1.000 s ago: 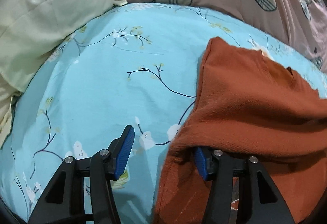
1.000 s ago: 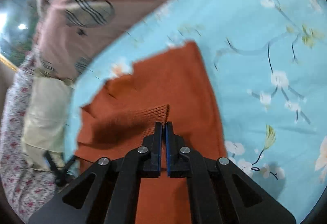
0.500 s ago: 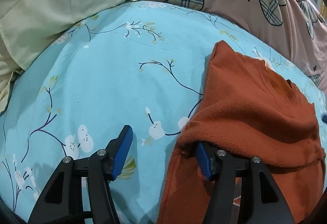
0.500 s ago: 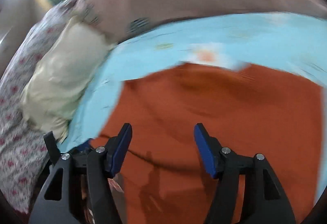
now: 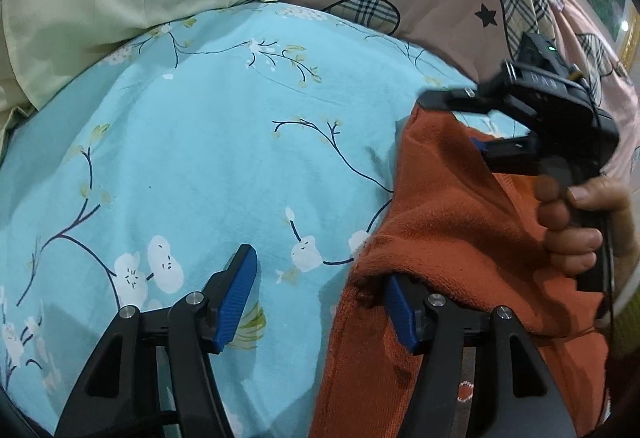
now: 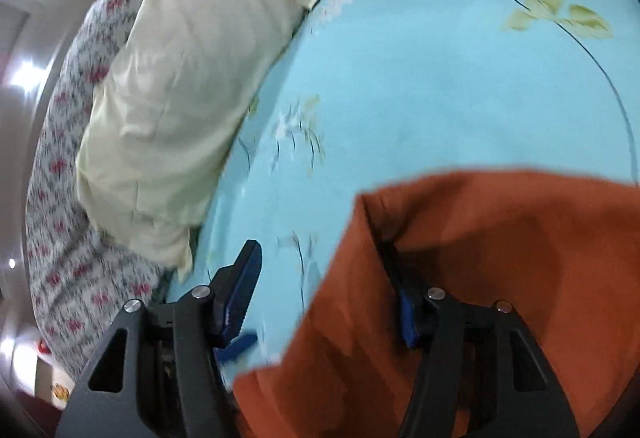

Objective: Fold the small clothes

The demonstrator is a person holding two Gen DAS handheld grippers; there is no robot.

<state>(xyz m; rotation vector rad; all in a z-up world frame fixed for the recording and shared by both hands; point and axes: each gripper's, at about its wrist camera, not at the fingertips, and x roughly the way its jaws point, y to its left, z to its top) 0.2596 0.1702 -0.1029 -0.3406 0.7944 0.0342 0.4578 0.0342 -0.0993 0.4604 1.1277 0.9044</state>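
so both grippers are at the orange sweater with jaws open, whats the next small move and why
Probably close both on the cloth. The left gripper and right gripper each stand open with one finger tucked under an edge of the orange sweater and the other over the blue floral sheet. Neither grips anything yet, so pinching those edges seems needed before the next fold.

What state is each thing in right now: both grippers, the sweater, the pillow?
left gripper: open, one finger tucked under a sweater fold.
right gripper: open, one finger hidden under the sweater's edge.
orange sweater: partly folded, lying on the blue floral sheet, not clamped.
cream pillow: lying at the sheet's edge, untouched.
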